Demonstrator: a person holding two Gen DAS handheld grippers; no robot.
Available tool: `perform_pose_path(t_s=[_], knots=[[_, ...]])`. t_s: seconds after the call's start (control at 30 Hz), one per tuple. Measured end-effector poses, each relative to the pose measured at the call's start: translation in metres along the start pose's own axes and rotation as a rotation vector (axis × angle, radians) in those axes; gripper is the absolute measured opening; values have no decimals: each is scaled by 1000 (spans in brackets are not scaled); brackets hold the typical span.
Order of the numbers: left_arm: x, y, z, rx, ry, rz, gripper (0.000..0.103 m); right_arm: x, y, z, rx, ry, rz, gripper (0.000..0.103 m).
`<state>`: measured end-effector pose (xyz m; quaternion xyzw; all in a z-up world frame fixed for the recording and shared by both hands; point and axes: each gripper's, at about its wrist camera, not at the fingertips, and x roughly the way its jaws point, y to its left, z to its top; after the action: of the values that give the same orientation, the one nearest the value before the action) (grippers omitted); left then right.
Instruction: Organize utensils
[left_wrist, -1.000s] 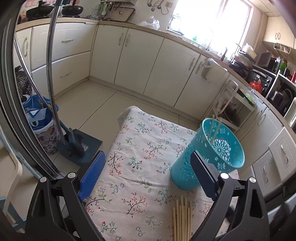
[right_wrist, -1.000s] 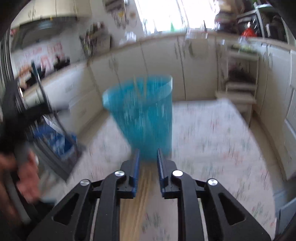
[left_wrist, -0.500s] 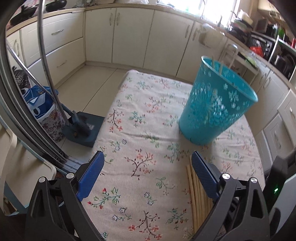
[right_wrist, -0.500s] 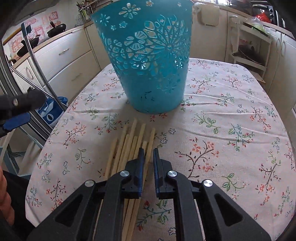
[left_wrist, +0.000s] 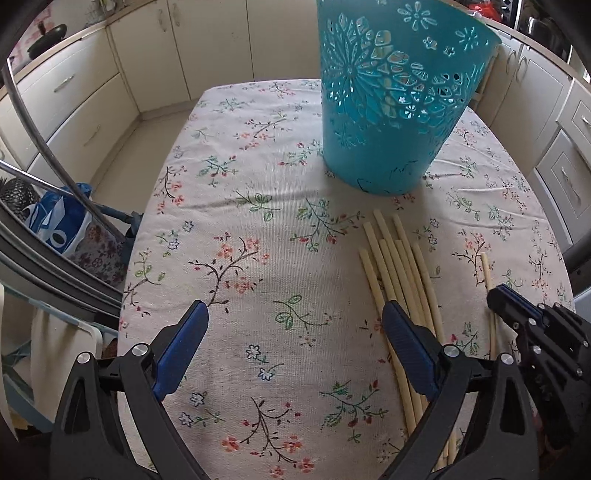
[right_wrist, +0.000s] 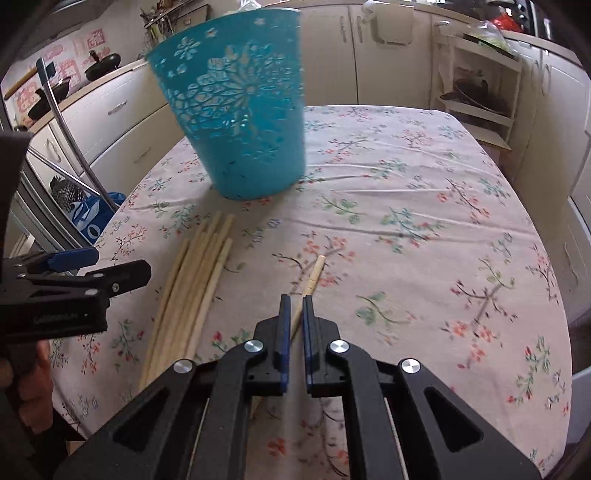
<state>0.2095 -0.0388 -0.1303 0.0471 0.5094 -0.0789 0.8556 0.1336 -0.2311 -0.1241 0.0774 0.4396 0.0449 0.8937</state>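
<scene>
Teal basket (left_wrist: 388, 96) rim cut off by top edge in left wrist view; contents not readable through lattice. Chopstick bundle (left_wrist: 400, 280) lower ends hidden behind left hand-held gripper (left_wrist: 295, 343) finger. Single chopstick (right_wrist: 312, 277) rear part hidden between right hand-held gripper (right_wrist: 295, 310) pads (contact unclear). Bench (right_wrist: 424, 221) near edge cut off.

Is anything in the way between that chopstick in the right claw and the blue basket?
Nothing visible. The right gripper grips one chopstick, and only bare tablecloth lies between it and the basket. The other chopsticks lie off to its left.
</scene>
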Motion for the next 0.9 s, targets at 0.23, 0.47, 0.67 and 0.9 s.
perform_pose_path(t_s=[0.23,0.47,0.67,0.9], knots=[[6,-5,0,-3,7,0,91,-4,-5,-4,21,-17,15,8],[14,-10,1,9,21,7,91,-4,-6,-6,31,-25,25,8],[16,-23,5,60,6,-70,83,-4,-7,-6,30,-28,27,8],[12,-32,4,160,-24,-121,65,-3,-7,-6,34,-27,30,9]])
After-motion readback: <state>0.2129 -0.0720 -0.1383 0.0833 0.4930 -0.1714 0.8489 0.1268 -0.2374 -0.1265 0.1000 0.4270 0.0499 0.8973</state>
